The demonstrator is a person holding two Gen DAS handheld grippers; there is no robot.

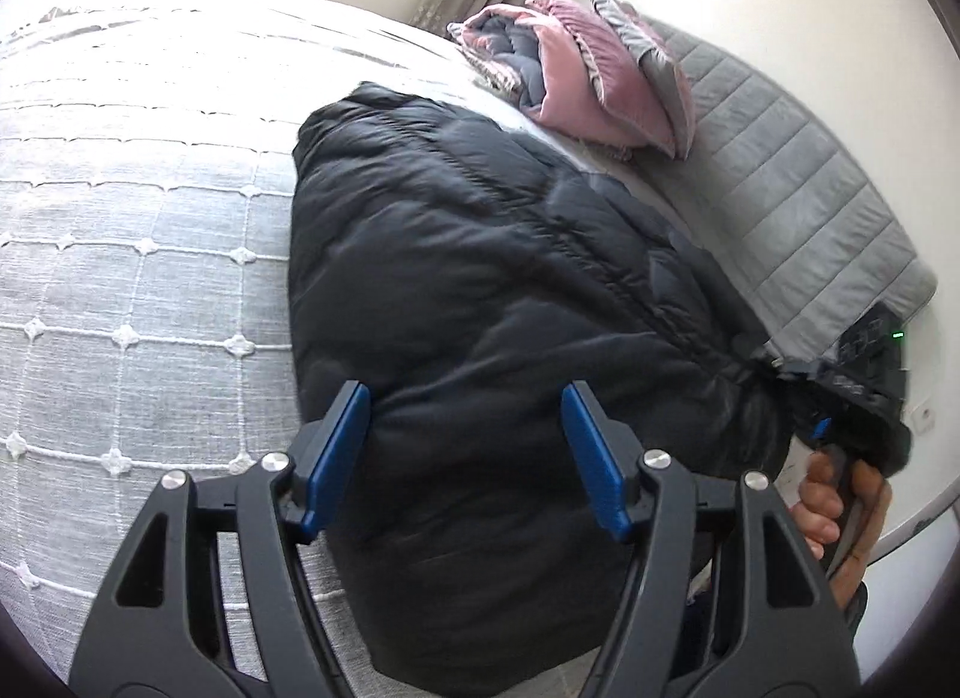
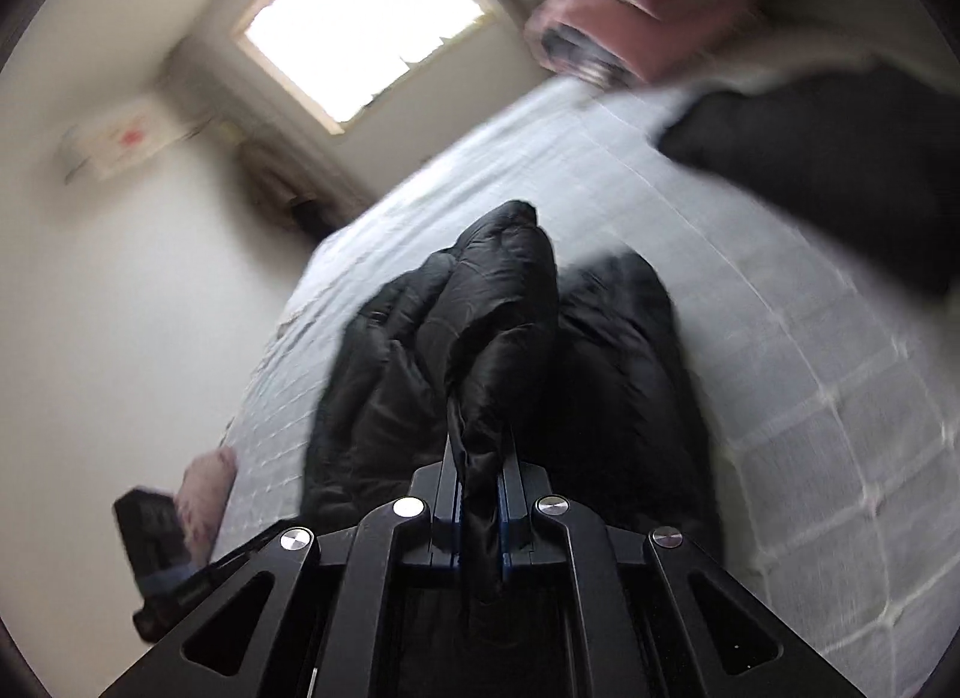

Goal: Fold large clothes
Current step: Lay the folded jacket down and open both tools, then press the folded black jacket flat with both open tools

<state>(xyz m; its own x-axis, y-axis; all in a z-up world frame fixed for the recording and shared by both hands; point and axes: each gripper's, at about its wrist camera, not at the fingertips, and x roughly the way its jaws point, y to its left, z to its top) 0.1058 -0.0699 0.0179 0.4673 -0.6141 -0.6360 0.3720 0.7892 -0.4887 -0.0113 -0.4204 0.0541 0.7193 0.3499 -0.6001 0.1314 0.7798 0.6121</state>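
A large black puffer jacket [image 1: 480,254] lies on a bed with a white quilted cover [image 1: 132,230]. My left gripper [image 1: 465,452] hovers over the jacket's near part, open, its blue pads [image 1: 336,458] wide apart with only the jacket's surface showing between them. In the left wrist view my right gripper [image 1: 840,404] is at the jacket's right edge, held by a hand [image 1: 834,500]. In the blurred right wrist view that right gripper [image 2: 480,476] is shut on a bunched fold of the black jacket [image 2: 480,326], which rises in front of it above the bed cover [image 2: 780,338].
A pink and grey rolled blanket and cushions [image 1: 576,74] lie at the head of the bed against a grey padded headboard [image 1: 780,176]. A wall socket [image 1: 921,416] is at the right. A bright window [image 2: 360,20] and a dark device [image 2: 156,548] at lower left show in the right wrist view.
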